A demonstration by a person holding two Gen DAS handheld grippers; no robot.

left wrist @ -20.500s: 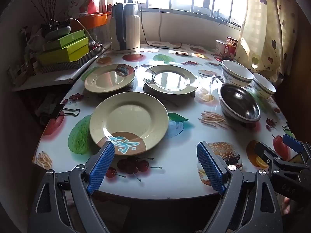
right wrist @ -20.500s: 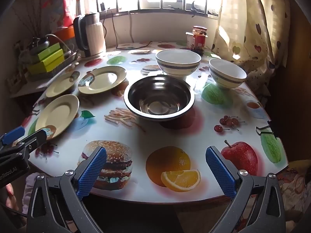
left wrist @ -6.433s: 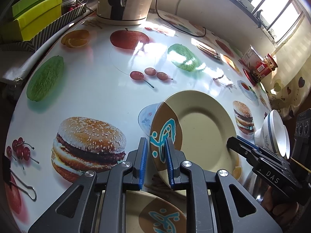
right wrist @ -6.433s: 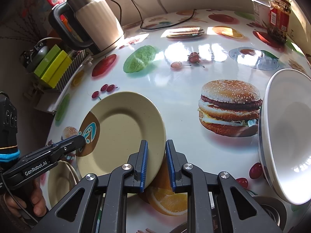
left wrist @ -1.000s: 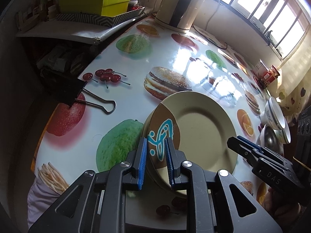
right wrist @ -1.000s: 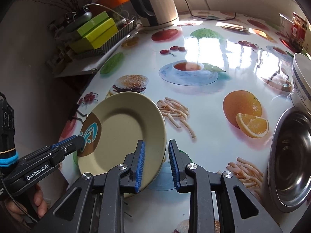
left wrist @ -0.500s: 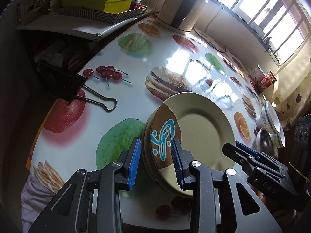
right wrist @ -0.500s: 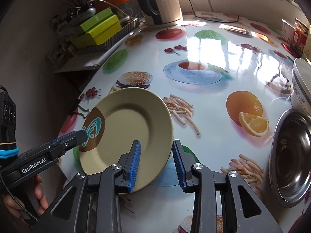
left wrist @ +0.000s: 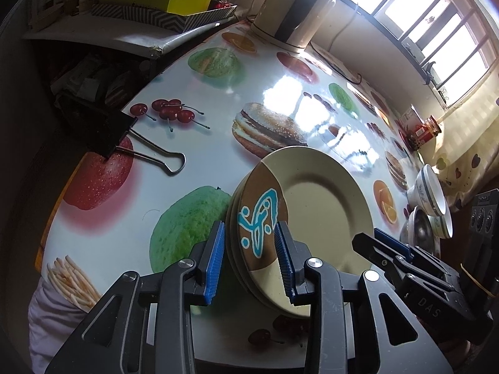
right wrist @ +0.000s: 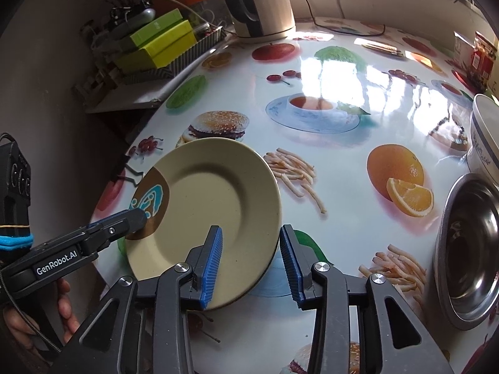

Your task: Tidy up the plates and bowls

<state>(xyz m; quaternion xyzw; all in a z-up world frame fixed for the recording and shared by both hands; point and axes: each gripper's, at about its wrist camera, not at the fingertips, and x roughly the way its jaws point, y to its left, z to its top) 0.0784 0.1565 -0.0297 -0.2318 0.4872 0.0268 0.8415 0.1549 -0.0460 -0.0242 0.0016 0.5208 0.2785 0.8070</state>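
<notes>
Left wrist view: the left tool [left wrist: 249,258] is spread, its blue pads either side of the stacked plates' [left wrist: 315,205] near rim on the table [left wrist: 218,118]. Right tool [right wrist: 251,263] is spread likewise around the opposite rim; bowls [right wrist: 467,243] sit to its right.

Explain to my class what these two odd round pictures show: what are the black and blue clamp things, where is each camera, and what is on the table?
No robot here: a person holds two hand tools, each ending in a claw with blue pads. A fisheye camera rides on each tool, looking forward along its fingers. The left claw and right claw both stand open at opposite edges of a stack of plates, gripping nothing. The stack rests on a table covered in food pictures. Nearby are a steel bowl, white bowls, a kettle and a binder clip.
</notes>
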